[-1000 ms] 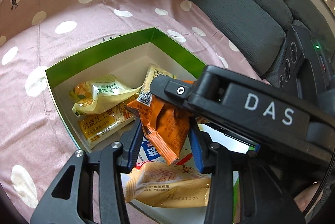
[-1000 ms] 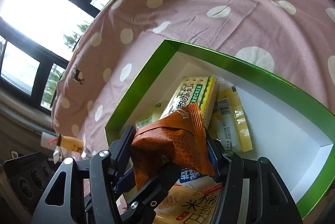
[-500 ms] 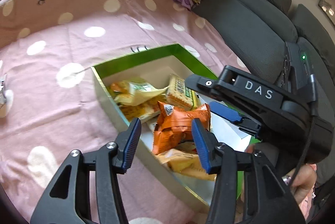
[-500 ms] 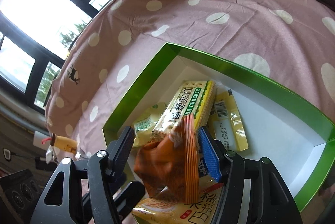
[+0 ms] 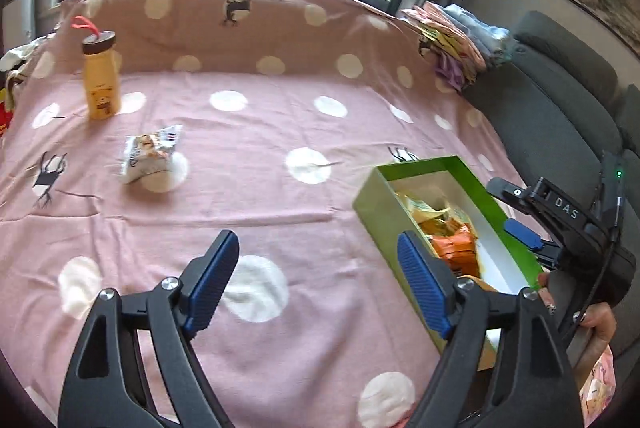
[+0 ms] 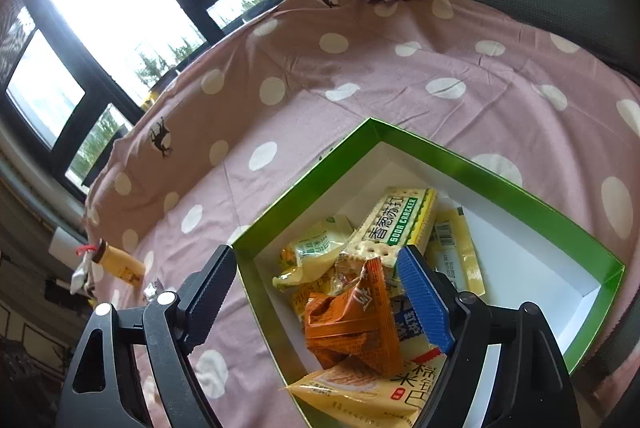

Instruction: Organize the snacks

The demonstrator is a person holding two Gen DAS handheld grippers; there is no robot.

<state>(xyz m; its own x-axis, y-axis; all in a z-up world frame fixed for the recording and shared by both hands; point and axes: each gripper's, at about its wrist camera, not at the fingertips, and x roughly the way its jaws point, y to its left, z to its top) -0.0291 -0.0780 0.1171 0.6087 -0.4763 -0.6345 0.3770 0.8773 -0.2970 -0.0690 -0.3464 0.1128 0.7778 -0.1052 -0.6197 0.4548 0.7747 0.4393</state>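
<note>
2 grippers, left gripper [image 5: 316, 284] and right gripper [image 6: 320, 292], gape wide and empty; the silver snack packet [image 5: 150, 153] lies well apart from the green box [image 6: 500, 179], so a shallow pinch on its crinkly foil could slip.

Left hand-held gripper [image 5: 316, 276]: black triangular arms, silver screws, ribbed blue pads. Right hand-held gripper [image 6: 318, 294]: same build, white "DAS" lettering, green indicator light, black cable. Bare-skinned hand [image 5: 596, 324].

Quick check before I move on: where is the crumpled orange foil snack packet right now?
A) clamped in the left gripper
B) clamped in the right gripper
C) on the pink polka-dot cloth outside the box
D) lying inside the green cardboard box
D: the crumpled orange foil snack packet lies among other snacks inside the green cardboard box, and the left gripper and right gripper are both open and empty.
</note>
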